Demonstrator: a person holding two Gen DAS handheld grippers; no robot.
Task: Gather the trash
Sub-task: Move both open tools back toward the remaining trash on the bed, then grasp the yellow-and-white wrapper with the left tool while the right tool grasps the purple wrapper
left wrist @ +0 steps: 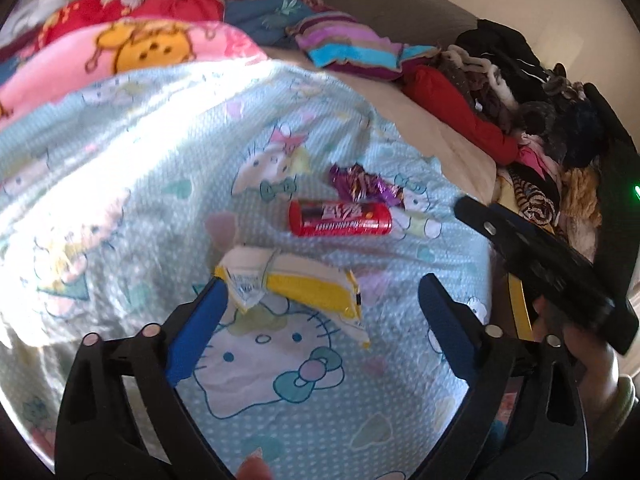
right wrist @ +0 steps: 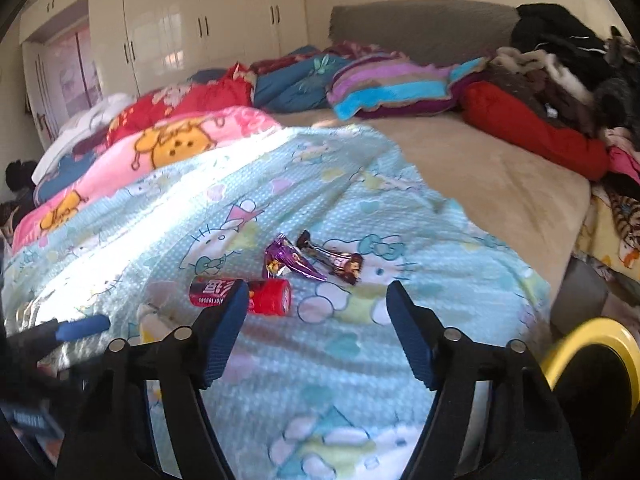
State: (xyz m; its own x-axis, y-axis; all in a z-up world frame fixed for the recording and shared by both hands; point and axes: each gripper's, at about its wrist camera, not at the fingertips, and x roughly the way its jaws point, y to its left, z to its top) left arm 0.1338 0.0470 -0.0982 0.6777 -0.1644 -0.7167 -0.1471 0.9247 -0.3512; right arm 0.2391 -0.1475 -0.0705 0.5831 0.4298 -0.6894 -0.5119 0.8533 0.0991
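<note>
Plainly light and limp, the yellow wrapper (left wrist: pixel 304 292) lies on the bed's blue blanket (left wrist: pixel 140 184), touching the left gripper (left wrist: pixel 322 304)'s left finger, jaws spread wide; pinch its crumpled middle. Beyond sit a stiff red tube (left wrist: pixel 340 219), likely to roll, and purple foil wrappers (right wrist: pixel 296 261). The right gripper (right wrist: pixel 316 306) hovers open. A yellow-rimmed bin (right wrist: pixel 592 356), perhaps, shows dark contents unreadable.

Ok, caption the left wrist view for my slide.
Open left hand-held gripper over a yellow wrapper on the bedspread.
</note>
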